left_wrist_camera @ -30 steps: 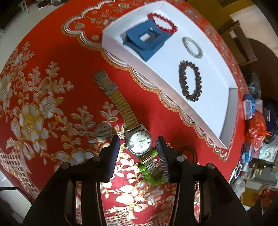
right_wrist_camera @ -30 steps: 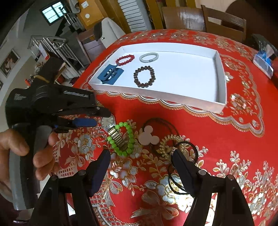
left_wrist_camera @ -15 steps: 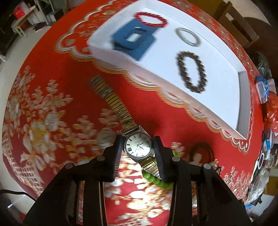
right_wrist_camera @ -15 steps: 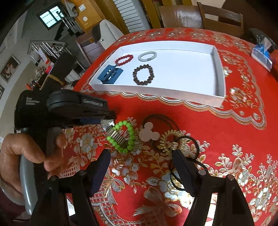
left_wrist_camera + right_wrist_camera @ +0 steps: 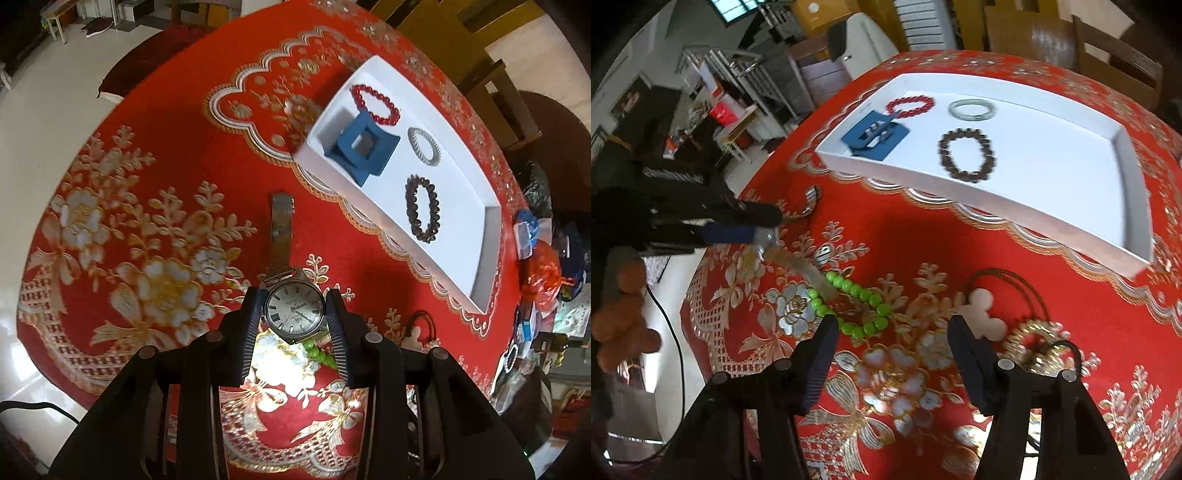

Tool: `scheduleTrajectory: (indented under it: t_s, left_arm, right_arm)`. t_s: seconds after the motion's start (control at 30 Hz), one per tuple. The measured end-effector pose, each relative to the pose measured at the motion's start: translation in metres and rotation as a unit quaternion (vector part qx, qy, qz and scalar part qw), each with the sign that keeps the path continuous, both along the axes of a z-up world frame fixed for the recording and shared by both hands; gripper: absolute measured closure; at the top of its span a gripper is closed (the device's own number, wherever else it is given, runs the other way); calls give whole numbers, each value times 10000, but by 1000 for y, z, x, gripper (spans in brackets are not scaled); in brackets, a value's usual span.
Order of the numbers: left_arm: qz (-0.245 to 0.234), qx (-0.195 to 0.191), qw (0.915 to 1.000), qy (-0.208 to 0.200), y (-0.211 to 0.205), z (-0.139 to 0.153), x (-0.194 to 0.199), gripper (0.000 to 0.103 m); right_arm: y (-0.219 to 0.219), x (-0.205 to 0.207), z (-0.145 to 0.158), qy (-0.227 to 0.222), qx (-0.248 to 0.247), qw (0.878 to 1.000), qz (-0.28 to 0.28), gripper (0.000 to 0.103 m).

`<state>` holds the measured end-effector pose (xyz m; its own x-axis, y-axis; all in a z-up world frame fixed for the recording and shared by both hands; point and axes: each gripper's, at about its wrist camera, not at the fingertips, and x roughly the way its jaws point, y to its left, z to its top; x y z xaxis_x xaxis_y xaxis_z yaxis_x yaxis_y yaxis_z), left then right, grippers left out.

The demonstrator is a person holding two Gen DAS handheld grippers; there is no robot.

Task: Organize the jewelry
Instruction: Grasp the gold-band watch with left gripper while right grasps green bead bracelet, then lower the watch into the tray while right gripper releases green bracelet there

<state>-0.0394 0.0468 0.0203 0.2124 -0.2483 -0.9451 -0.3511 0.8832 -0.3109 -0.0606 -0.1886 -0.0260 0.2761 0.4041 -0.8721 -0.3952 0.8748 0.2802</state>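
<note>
Left wrist view: the left gripper (image 5: 294, 314) is seen clamped on the case of a wristwatch (image 5: 294, 313), one finger on each side of the dial. The metal strap is stretched forward over the red embroidered cloth of the desk (image 5: 155, 177). A green bead bracelet (image 5: 320, 355) is partly visible beneath the gripper. A white tray (image 5: 487, 236), set well apart to the right, is shown holding a blue clip (image 5: 364, 147), a red bead bracelet (image 5: 375, 105), a silver ring bracelet (image 5: 424, 146) and a dark bead bracelet (image 5: 422, 208).

Right wrist view: the right gripper (image 5: 894, 343) is held wide, with nothing between its fingers, just above the green bead bracelet (image 5: 849, 304). A white mouse-shaped pendant (image 5: 983, 314) on a dark cord is seen just right of it. The left gripper (image 5: 753, 225) is visible at far left, with the watch blurred at its tip.
</note>
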Motion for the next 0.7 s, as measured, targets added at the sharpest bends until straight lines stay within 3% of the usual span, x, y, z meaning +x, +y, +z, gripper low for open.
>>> scheduleTrajectory:
  t_s: [0.17,0.4,0.47,0.7]
  left_arm:
    - [-2,-74,10000,14,-2,0,2,68]
    - [23,-88,9999,-88,12,15,-3,68]
    - [20,-62,9999,-147,14,22,-2,68]
    - [-61,32,9994,-348,9,39,7,68]
  right_arm:
    - [21,6,-9,-65,-132,9996,224,55]
    - [44,9,-24,-359,-803,9945,568,95]
    - [44,9,-24,-436,-907,9931,596,95]
    - [21,16,10,-496,-243,9978,368,95]
